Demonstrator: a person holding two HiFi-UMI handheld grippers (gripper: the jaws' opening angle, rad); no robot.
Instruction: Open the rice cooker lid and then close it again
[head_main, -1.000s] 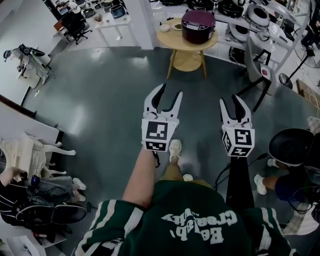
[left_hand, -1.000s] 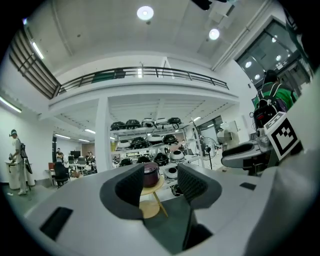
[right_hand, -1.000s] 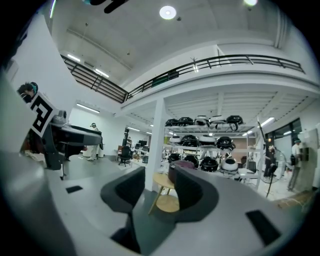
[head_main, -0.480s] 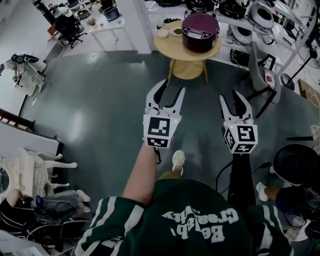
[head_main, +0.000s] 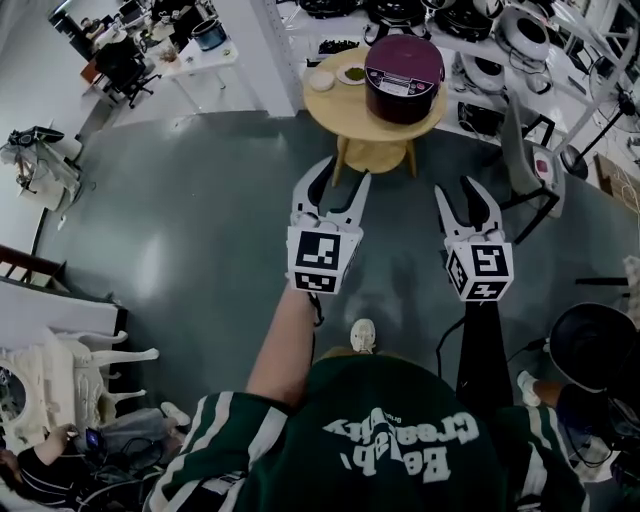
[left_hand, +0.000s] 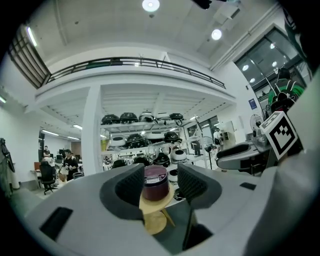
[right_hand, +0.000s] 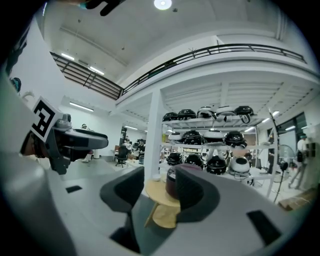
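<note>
While the person walks toward it, the rice cooker (head_main: 403, 63) stands with its lid down on the round wooden bench (head_main: 340, 100), straight ahead of both tools and well apart from them. A white bowl (head_main: 321, 80) and a small dish (head_main: 352, 73) share the bench on the left tool's side of the cooker.

Change over the last second: the cooker and bench sit closer to the tool tips in the head view, with less bare floor (head_main: 200, 200) between. Tool posture is unchanged.

Left tool (head_main: 342, 175): jaws partly apart, nothing held; its view frames the distant cooker in the gap. Right tool (head_main: 462, 192): jaws likewise partly apart, empty, with the cooker showing just past its right jaw.

Judgement: approach only. The lid is untouched and opening has not begun. More closing-in is needed before either tool can reach the lid.
</note>
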